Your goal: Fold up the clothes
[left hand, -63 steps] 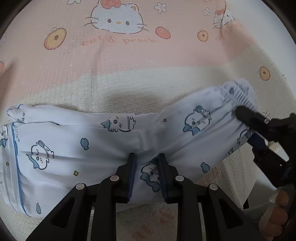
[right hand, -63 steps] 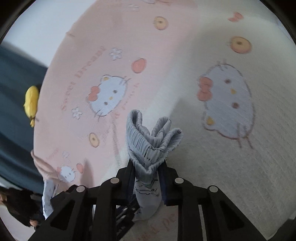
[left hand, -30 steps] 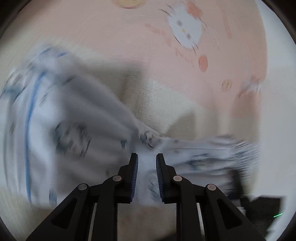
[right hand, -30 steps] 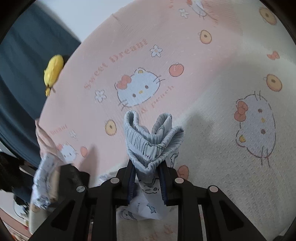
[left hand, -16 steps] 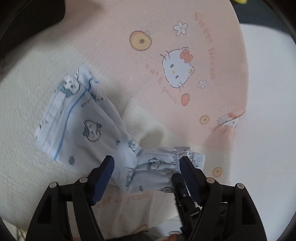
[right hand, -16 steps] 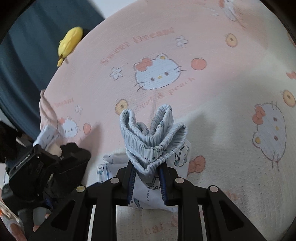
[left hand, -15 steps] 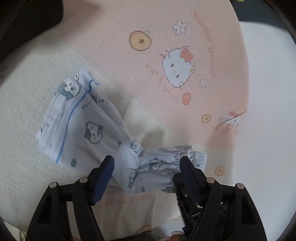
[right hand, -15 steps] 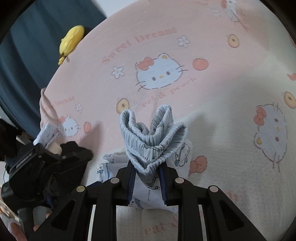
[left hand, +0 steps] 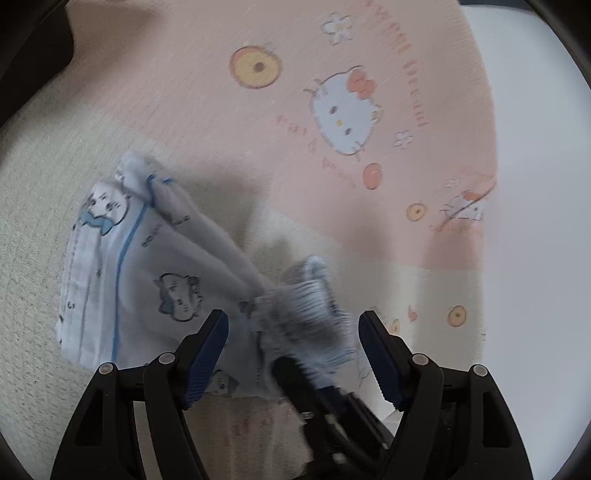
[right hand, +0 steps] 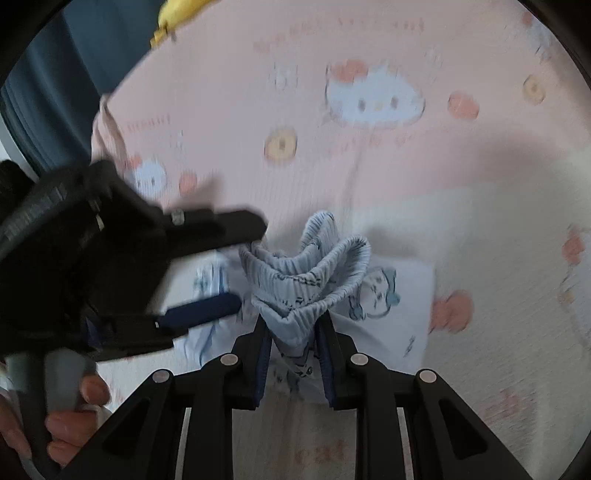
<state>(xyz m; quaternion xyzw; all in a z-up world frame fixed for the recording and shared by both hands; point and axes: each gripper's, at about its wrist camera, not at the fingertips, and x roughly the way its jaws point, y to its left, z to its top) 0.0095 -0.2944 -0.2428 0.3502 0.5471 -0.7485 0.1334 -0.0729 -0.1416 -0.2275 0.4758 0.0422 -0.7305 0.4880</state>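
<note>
Light blue pants [left hand: 147, 266] with cartoon prints and a blue side stripe lie half folded on the bed. My right gripper [right hand: 293, 343] is shut on the bunched elastic waistband [right hand: 306, 273] and holds it over the leg ends. My left gripper [left hand: 293, 350] is open and empty, its jaws wide apart just above the waistband [left hand: 306, 302]. In the right wrist view the left gripper [right hand: 236, 266] shows at the left, open beside the waistband. In the left wrist view the right gripper [left hand: 295, 373] shows dark and blurred between my left fingers.
A pink and cream cartoon-cat blanket [left hand: 332, 110] covers the bed. Its right edge meets a white surface [left hand: 535, 184]. A dark blue curtain [right hand: 74, 74] and a yellow object [right hand: 177, 14] are at the far left of the right wrist view.
My left gripper let go of the pants and opened wide. My right gripper carried the waistband over toward the leg ends. Both grippers have come close together.
</note>
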